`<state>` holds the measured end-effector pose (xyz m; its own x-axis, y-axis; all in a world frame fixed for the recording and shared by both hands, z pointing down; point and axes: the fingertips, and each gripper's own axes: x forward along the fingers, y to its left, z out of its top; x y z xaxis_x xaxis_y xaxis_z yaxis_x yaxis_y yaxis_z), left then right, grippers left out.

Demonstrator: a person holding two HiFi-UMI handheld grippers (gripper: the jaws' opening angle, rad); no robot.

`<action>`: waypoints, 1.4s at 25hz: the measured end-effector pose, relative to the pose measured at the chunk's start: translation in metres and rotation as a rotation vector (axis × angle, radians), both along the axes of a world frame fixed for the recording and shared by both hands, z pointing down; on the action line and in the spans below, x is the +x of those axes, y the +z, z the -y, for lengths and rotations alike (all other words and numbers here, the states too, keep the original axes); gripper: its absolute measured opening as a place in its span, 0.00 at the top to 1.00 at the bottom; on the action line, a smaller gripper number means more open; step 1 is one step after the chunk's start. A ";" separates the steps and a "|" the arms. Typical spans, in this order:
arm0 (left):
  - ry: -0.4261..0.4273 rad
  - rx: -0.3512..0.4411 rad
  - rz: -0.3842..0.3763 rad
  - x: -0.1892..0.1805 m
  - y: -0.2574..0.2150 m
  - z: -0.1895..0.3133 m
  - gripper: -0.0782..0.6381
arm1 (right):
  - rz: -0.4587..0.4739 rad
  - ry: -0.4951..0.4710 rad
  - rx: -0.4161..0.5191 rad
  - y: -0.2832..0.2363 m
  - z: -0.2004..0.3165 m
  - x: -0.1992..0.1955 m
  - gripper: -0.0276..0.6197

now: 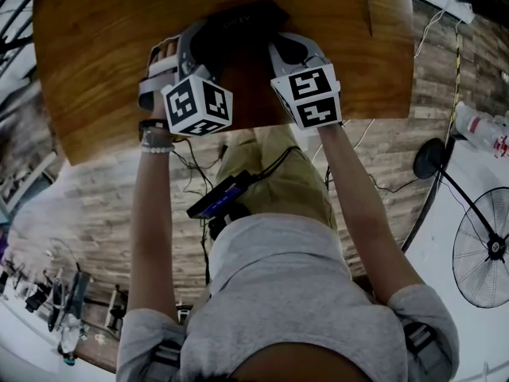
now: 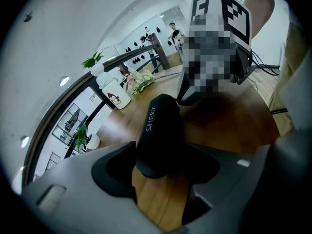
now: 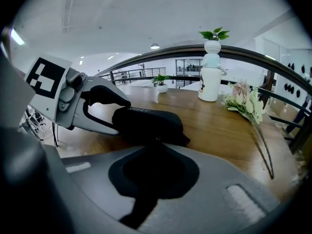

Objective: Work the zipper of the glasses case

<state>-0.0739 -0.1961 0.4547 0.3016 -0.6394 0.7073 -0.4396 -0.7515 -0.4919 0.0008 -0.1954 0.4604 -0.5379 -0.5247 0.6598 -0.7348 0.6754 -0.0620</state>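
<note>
The black glasses case lies on the wooden table between the two grippers. The left gripper has its jaws spread wide and clamped on one end of the case. The right gripper has its jaws pressed together at the case's near edge; I cannot tell whether they nip the zipper pull

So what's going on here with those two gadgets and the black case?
A person holds a tool in each hand, working on a black soft glasses case lying on a brown wooden table. The left tool clamps one end of the case between wide-set jaws. The right tool is shut, its tips at the case's near edge, apparently at the zipper; the pull is too small to see.
</note>
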 end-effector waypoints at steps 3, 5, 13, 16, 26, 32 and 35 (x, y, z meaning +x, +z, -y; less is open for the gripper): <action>-0.001 0.000 0.001 -0.001 0.000 0.000 0.50 | -0.010 -0.023 0.006 -0.001 -0.002 -0.005 0.95; -0.002 0.001 0.003 -0.001 0.000 0.001 0.50 | -0.015 -0.035 0.007 -0.002 -0.003 -0.008 0.95; -0.010 0.002 0.012 0.000 0.002 0.001 0.50 | -0.020 -0.078 0.001 -0.001 -0.010 -0.021 0.95; -0.012 0.001 0.012 0.000 0.003 0.002 0.50 | -0.016 -0.095 -0.004 0.000 -0.012 -0.028 0.95; -0.015 -0.002 0.021 -0.001 0.005 0.003 0.50 | -0.036 -0.192 0.004 0.003 -0.024 -0.054 0.95; -0.002 0.022 0.015 -0.003 0.006 0.002 0.50 | -0.027 -0.283 0.011 0.002 -0.031 -0.061 0.88; -0.001 0.020 0.006 -0.003 0.006 0.002 0.50 | -0.018 -0.395 0.034 -0.010 -0.038 -0.064 0.82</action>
<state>-0.0774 -0.1984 0.4607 0.2967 -0.6533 0.6965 -0.4369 -0.7414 -0.5093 -0.0630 -0.1569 0.4506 -0.6914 -0.3017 0.6565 -0.4191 0.9076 -0.0242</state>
